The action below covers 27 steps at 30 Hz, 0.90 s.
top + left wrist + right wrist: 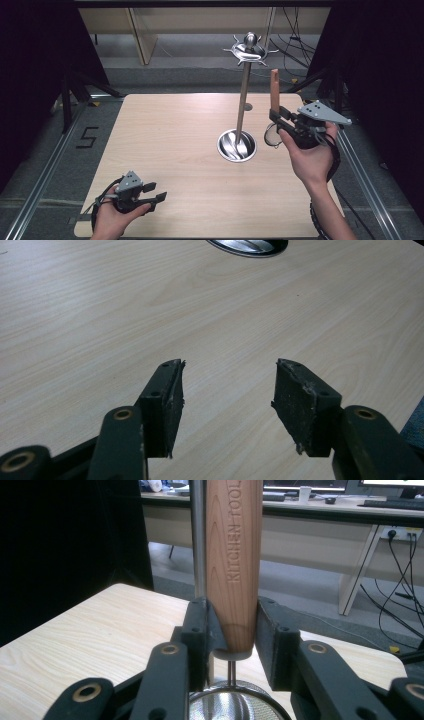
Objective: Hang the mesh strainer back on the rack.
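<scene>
**Strainer held upright beside the hanging stand: carry needs height and a steady grip**

While the right gripper (pixel 280 120) holds the wooden handle (pixel 274 87) upright, the high view shows the small wire strainer's ring (pixel 271 135) hanging below the jaws, just right of the stand's round steel base (pixel 237 145). The stand's pole (pixel 243 100) rises to a hook crown (pixel 248 50) well above the handle's upper end. The left gripper (pixel 152 196) rests low near the table's (pixel 170 130) front left corner, well apart from the stand.

Left gripper view: jaws stand wide apart with nothing between the pads (pixel 304 402); bare tabletop lies below, and the base's rim (pixel 248 246) shows at the top edge.

Right gripper view: jaws are closed on the handle's (pixel 234 560) lower end, just above its pale collar (pixel 233 654); the mesh bowl (pixel 235 702) hangs beneath. The pole (pixel 198 535) stands close behind the handle, slightly to one side.

Assessment: the step in hand appears to be hanging the strainer on the crown. Whether the handle's top carries a hanging hole cannot be told. Recommended: lift straight up clear of the pole, keep the handle vertical, approach a free hook slowly. The grip sits low, so the long handle may swing; the idle left gripper could steady the base.
</scene>
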### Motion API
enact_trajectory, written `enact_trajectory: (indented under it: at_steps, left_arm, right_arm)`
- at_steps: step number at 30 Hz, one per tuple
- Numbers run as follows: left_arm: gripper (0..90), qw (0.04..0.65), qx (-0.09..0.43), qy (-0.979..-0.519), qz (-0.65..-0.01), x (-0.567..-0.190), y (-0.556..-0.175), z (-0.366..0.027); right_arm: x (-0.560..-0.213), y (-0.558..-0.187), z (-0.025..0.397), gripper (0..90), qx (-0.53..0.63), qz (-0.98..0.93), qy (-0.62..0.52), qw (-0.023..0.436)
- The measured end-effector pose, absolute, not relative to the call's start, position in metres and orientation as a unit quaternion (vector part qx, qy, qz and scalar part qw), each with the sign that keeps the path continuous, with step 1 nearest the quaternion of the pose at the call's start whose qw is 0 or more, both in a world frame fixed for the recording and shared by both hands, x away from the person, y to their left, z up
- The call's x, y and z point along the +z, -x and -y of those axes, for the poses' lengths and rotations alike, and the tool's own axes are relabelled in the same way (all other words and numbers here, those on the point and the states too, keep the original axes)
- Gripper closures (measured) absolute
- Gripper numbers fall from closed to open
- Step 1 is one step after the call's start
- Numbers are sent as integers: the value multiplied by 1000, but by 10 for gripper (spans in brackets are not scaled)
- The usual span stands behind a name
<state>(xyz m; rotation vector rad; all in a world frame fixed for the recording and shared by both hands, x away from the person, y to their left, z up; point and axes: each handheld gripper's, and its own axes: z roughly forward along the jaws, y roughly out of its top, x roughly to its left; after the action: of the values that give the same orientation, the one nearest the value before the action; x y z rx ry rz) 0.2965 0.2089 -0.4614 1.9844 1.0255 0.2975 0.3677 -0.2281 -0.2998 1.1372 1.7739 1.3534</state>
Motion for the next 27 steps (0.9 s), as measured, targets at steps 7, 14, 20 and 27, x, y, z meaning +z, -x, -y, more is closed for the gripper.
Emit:
enact_trajectory:
  at_steps: [7, 14, 20, 27]
  left_arm:
    - [445, 430, 120, -795, -410, -462, -296, -209]
    - [445, 429, 119, -795, -411, -462, -296, -209]
    - [445, 432, 118, -793, -414, -462, -296, -208]
    - [445, 425, 122, -797, -412, -462, -297, -210]
  right_arm:
    - [-296, -367, 225, 694, 519, -668, -433, 312]
    - [-293, -368, 223, 694, 525, -667, -426, 312]
    - [-290, -368, 223, 694, 527, -668, -418, 317]
    - [-289, -369, 220, 694, 530, -668, -416, 316]
